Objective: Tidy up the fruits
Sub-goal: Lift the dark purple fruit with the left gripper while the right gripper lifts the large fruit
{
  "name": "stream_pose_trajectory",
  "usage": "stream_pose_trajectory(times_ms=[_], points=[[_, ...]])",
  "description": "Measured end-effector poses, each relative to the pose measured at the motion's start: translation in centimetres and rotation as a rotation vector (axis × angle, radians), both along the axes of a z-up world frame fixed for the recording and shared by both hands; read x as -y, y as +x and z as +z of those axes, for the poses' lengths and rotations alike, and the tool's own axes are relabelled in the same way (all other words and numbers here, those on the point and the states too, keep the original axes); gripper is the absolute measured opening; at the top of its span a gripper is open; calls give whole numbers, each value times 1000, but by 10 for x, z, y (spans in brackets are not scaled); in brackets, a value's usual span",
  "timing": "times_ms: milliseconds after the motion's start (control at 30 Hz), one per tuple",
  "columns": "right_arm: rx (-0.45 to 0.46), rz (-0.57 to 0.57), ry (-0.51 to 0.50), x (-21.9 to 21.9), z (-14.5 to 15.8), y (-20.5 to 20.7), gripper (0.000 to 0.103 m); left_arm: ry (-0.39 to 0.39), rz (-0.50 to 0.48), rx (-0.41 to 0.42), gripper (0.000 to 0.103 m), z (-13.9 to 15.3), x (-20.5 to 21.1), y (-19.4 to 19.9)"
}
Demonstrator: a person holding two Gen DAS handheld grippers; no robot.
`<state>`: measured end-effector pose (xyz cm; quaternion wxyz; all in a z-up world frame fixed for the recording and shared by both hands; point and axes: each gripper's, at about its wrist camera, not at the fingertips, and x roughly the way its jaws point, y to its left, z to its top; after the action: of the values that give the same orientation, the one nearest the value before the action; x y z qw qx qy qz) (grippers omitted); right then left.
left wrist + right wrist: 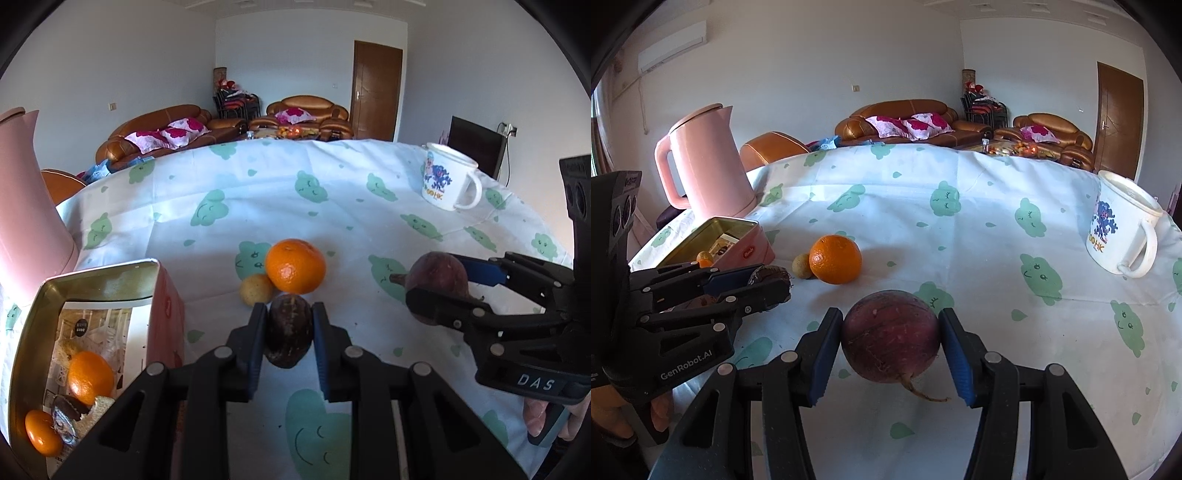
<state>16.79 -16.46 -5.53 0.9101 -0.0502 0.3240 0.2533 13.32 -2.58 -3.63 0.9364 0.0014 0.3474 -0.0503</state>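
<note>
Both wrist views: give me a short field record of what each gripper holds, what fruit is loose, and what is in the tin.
left gripper: shut on small dark brown wrinkled fruit
right gripper: shut on round purple-red root-tailed fruit
loose on tablecloth: large orange, touching small yellow-brown round fruit
open pink metal tin: two oranges, wrappers

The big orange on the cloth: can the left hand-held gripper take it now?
Probably not yet: the left hand-held gripper is shut on a dark brown fruit, which sits between it and the orange.
</note>
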Motion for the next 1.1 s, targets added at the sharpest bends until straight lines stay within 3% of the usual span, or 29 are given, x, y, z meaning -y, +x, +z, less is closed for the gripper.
stream_pose_trajectory(times_ms=[1100], points=[[162, 25, 46, 5, 15, -26, 55, 41, 1, 188, 25, 19, 7, -31]])
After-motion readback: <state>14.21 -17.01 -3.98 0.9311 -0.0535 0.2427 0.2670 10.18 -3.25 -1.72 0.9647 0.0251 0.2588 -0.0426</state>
